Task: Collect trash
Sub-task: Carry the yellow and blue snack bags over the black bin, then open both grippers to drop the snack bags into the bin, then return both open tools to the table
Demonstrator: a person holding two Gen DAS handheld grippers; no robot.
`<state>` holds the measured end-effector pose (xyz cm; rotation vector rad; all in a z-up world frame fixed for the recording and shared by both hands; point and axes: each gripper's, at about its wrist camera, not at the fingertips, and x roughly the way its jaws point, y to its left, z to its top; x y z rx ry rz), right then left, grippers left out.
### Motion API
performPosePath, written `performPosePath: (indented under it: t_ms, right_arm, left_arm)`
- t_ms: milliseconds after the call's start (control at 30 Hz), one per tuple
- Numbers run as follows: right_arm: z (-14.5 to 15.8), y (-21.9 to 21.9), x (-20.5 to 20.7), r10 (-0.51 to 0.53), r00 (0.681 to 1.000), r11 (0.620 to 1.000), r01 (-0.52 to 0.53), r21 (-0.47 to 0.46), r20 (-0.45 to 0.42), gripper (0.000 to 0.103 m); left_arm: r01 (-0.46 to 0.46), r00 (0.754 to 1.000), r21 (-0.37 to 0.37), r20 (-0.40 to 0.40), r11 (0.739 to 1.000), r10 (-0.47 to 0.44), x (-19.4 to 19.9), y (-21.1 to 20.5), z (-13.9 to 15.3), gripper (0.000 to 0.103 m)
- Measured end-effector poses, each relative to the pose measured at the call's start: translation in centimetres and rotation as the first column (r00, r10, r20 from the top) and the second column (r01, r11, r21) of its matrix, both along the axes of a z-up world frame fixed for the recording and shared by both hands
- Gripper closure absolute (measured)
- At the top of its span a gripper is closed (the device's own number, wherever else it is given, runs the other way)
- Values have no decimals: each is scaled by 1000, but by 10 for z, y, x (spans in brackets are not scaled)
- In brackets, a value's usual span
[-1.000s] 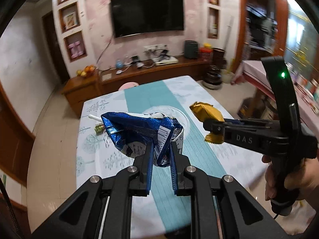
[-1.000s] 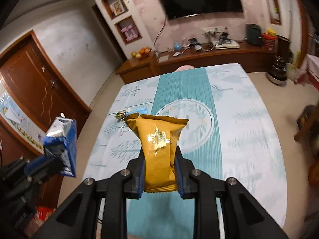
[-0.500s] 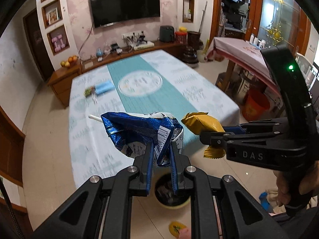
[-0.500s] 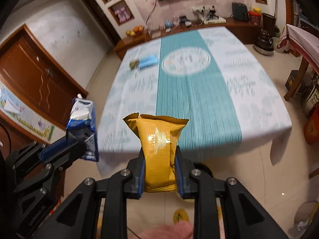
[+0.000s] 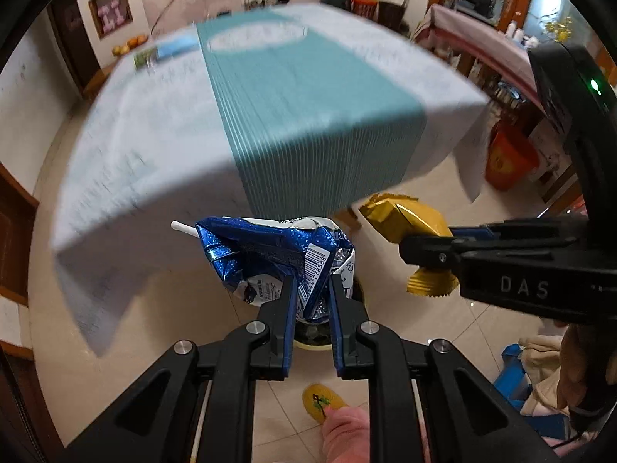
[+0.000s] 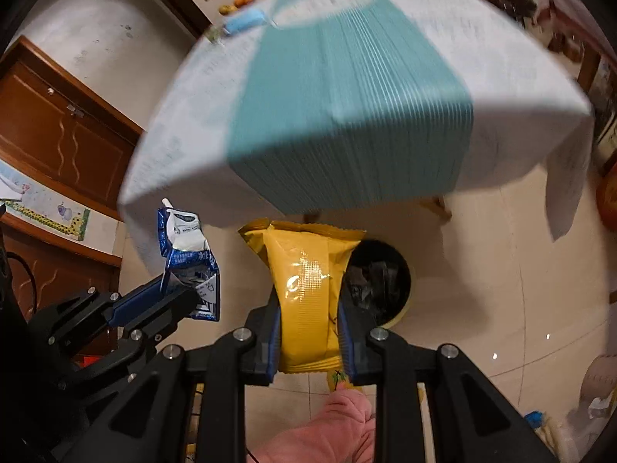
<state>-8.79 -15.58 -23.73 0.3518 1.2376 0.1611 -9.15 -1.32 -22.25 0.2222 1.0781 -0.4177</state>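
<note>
Both grippers have swung away from the tabletop and down since a second ago, so the table (image 6: 347, 88) now fills the top of each view and a bin (image 6: 389, 289) on the floor shows below its near edge. In the right wrist view the right gripper (image 6: 308, 332) is clamped on a yellow wrapper (image 6: 308, 289), held by its lower half, with the bin's dark mouth at about 3 o'clock from it. The left gripper (image 5: 311, 301) pinches a crushed blue drink carton (image 5: 277, 254), straw poking out at 10 o'clock, directly over the bin (image 5: 312, 341). Both pieces look light and crumpled; the foil looks slippery, so a firm pinch low on the body seems best. More litter (image 5: 166, 52) lies at the table's far edge.
</note>
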Motion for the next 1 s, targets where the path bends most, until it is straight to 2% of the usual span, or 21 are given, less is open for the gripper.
performPosePath:
  t_ms: [167, 267, 367, 467, 500, 533, 600, 700, 800, 900, 1000]
  right_arm:
    - [-94, -11, 11, -6, 999, 1000, 7, 20, -49, 78]
    - [-141, -14, 20, -12, 996, 999, 15, 35, -84, 78]
    - [-188, -16, 33, -26, 994, 999, 30, 39, -103, 74]
    - [-220, -18, 44, -50, 990, 997, 56, 47, -129, 67]
    - [-231, -19, 48, -55, 988, 997, 63, 54, -144, 62]
    - [-240, -19, 51, -61, 986, 996, 70, 52, -157, 58]
    - [-252, -19, 55, -75, 981, 996, 84, 41, -178, 53]
    - [-255, -17, 56, -87, 979, 995, 94, 35, -183, 52]
    - [-245, -13, 56, -74, 985, 996, 82, 41, -158, 52]
    - [-232, -9, 54, -50, 988, 998, 56, 34, -148, 44]
    - [-216, -6, 49, -37, 992, 999, 39, 21, -122, 42]
  left_arm:
    - [-28, 998, -8, -51, 1000, 28, 19, -10, -83, 89]
    - [-38, 998, -2, -56, 999, 38, 32, -15, -129, 89]
    - [-29, 998, 1, -63, 1000, 29, 41, -17, -159, 88]
    - [-26, 998, 32, -58, 999, 28, 45, -19, -186, 66]
    - [-28, 998, 50, -54, 998, 30, 46, -19, -192, 56]
    - [-30, 998, 62, -50, 998, 33, 47, -18, -196, 52]
    - [-38, 998, 75, -53, 996, 42, 49, -18, -202, 51]
    - [-58, 996, 79, -65, 995, 64, 49, -12, -204, 51]
    - [-79, 994, 75, -67, 994, 84, 50, -7, -193, 51]
    - [-108, 992, 73, -64, 991, 113, 49, -5, -179, 51]
    - [-147, 987, 59, -64, 987, 150, 48, 3, -161, 51]
